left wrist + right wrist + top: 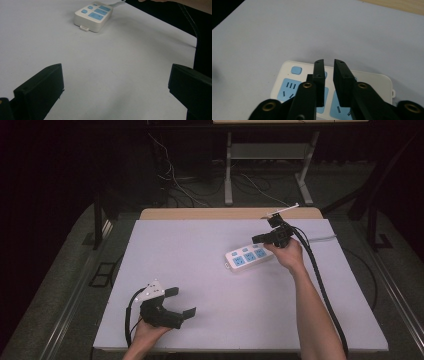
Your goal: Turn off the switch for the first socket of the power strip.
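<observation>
Two grippers are at work over a white table (210,320). The right gripper (257,239), held in the person's right hand (287,254), hangs at the far right of the table, directly above the right end of a white power strip (247,256) with light blue socket faces. In the right gripper view its fingers (319,75) stand nearly pressed together, a thin slit between them, with nothing pinched — the blue sockets of the strip lie just below the tips, and whether the tips touch the strip's face cannot be told. The strip lies flat, slanting from near left to far right, and its pale cord (322,239) runs off toward the right edge of the table.

The left gripper (180,302) rests at the near left of the table, well apart from the strip, in the person's left hand (145,332). Its fingers (41,87) are spread wide and empty — bare table between them, the strip lying far ahead in the left gripper view.
</observation>
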Available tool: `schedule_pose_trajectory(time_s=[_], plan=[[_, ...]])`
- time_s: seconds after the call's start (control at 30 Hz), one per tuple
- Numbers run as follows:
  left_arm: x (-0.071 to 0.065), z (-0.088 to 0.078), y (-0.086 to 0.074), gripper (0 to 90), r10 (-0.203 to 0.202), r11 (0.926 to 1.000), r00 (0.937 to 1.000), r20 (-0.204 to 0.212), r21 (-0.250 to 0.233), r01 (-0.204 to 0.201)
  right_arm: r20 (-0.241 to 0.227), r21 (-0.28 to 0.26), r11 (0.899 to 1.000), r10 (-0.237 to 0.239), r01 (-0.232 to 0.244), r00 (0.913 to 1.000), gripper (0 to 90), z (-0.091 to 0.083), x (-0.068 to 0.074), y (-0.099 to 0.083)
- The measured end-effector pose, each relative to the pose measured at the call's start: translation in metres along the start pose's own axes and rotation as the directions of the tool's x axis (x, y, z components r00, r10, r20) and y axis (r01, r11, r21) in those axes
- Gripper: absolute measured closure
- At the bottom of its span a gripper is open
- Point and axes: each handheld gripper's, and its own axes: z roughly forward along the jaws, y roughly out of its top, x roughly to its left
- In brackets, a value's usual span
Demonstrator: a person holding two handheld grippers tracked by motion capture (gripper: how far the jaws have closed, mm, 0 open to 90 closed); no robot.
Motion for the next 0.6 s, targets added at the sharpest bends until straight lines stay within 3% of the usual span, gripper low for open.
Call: schedule_pose_trajectory(time_s=[0.2, 0.6], plan=[[0.000, 0.000, 0.000, 0.0, -0.001, 1.0000, 1.0000, -0.001, 0.000, 0.001, 0.019, -0.001, 1.000, 0.011, -0.011, 0.9998, 89.5, 0.007, -0.008, -0.001], [0.001, 0.000, 0.000, 0.0, -0.001, 1.0000, 1.0000, -0.001, 0.001, 0.001, 0.044, 0.027, 0.999, 0.029, -0.031, 0.9986, 89.5, 0.020, -0.019, -0.006]])
